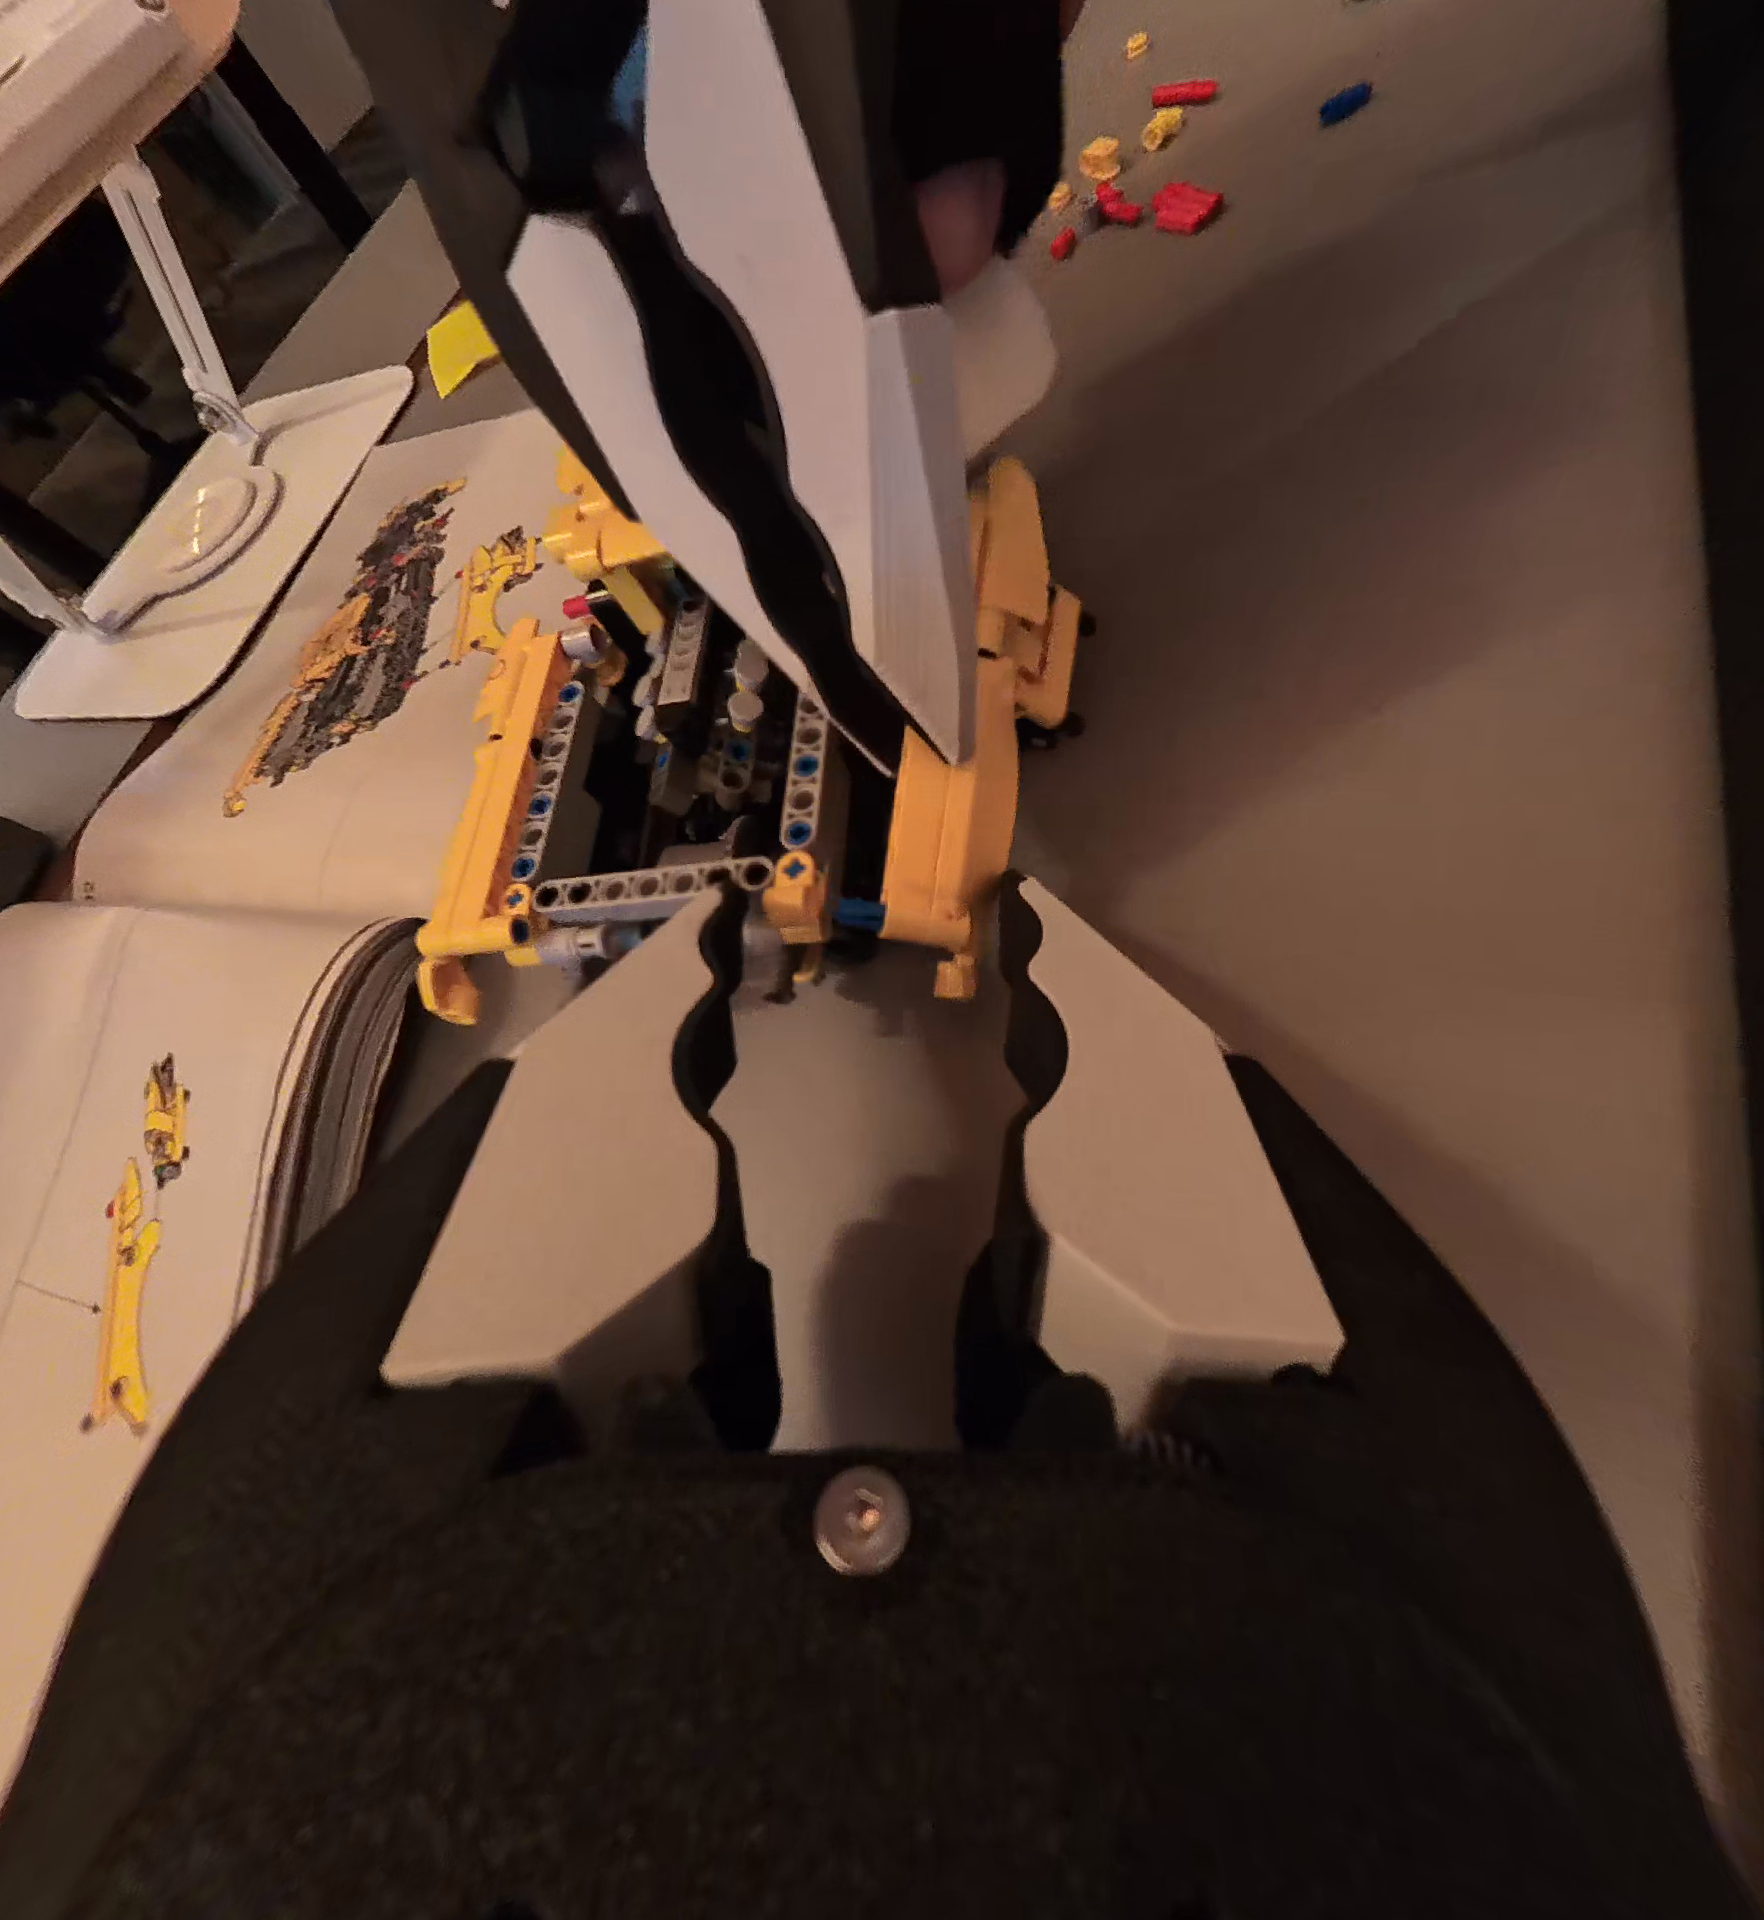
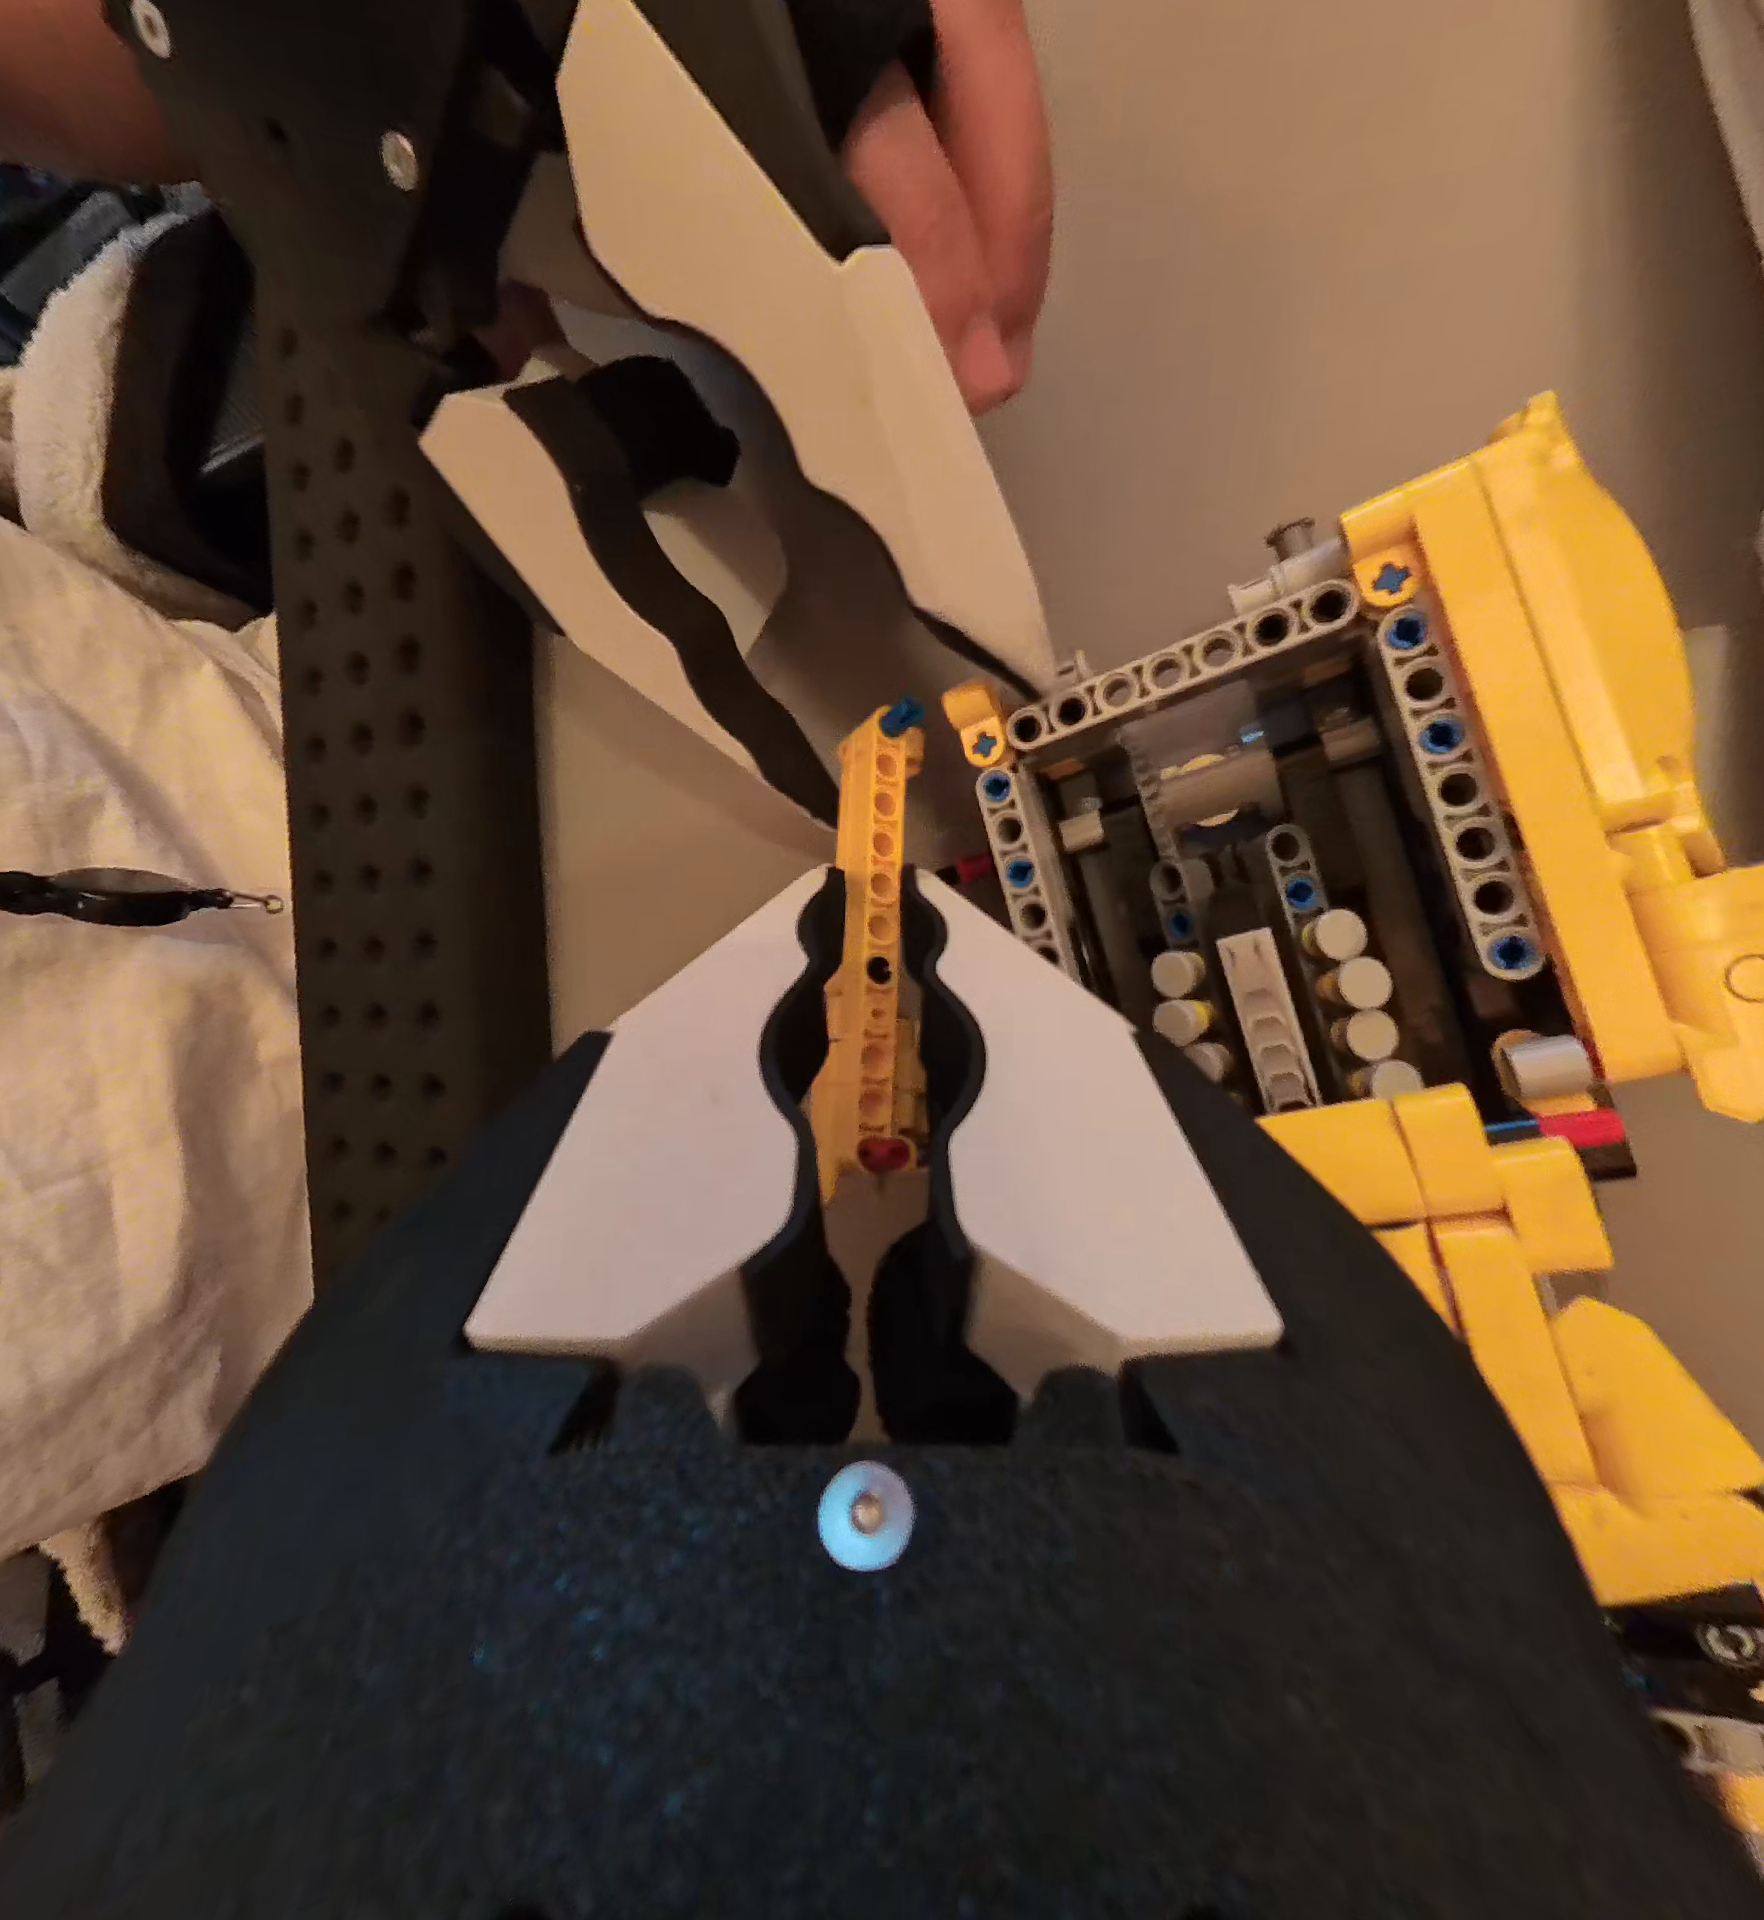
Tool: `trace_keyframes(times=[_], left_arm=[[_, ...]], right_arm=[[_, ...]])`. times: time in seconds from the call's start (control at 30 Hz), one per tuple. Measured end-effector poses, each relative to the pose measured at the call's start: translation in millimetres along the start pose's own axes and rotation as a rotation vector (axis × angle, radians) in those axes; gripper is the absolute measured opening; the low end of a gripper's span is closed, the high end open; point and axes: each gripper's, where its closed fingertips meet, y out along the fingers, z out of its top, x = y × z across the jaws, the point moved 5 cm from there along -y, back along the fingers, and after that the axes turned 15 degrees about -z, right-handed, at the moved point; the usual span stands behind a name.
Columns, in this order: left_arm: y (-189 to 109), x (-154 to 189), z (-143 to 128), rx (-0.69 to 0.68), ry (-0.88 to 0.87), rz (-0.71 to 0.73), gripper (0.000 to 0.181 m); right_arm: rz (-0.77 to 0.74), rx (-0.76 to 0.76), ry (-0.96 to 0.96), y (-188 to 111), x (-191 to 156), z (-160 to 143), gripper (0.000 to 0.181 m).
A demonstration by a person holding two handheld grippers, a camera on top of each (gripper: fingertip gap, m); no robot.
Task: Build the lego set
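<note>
Two grippers meet over a half-built yellow lego model [image 1: 753,748] that sits on a pale surface [image 1: 1325,831]. The left gripper [image 1: 862,914] hangs released, its jaws spread wide with nothing between them, the fingertips just short of the model's near edge, where a grey holed beam [image 1: 649,888] runs across the frame. The right gripper [image 2: 876,883] is clenched on a yellow holed beam [image 2: 876,935], a narrow piece with a blue pin at its far end and a red pin at its near end; it stands just beside the model's open grey-and-black core, close to a corner of the frame but apart from it as far as the right wrist view shows. From the left wrist view the right gripper comes down from above and covers much of the model's far side. An open instruction booklet [image 1: 78,1143] lies along the model's left, its thick page edge almost touching a yellow corner, so room is tight there. To the right of the model the surface is bare and open up to a dark edge, and loose red, yellow and blue pieces [image 1: 1169,177] lie scattered well beyond it.
</note>
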Motion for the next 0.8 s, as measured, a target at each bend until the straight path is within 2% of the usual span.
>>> trace_keyframes(times=[0.07, 0.2, 0.27, 0.37, 0.47, 0.57, 0.7, 0.8], left_arm=[[-1, 3, -2, -0.007, -0.031, 0.001, 0.045], [-5, -1, -1, -0.019, -0.066, 0.034, 0.025], [-6, -2, -1, -0.001, -0.096, 0.018, 0.022], [-7, -5, -1, 0.032, -0.145, -0.008, 0.020], [-7, -5, -2, 0.035, -0.144, -0.014, 0.020], [-7, -5, -2, 0.033, -0.143, -0.012, 0.020], [-8, -5, -3, 0.041, -0.165, -0.020, 0.019], [-10, -7, -4, 0.032, -0.175, -0.005, 0.020]], right_arm=[[-0.010, -0.036, -0.029, 2, -1, -1, 0.009], [-0.174, -0.035, -0.147, 1, -1, -1, 0.009], [-0.216, -0.022, -0.189, -2, -3, -3, 0.010], [-0.291, 0.027, -0.191, -15, 4, -2, 0.023], [-0.326, 0.080, -0.219, -19, 8, 7, 0.023], [-0.322, -0.010, -0.306, -9, 11, 10, 0.023], [-0.271, -0.173, -0.408, 5, 12, 12, 0.013], [-0.295, -0.220, -0.476, 9, 10, 17, 0.006]])
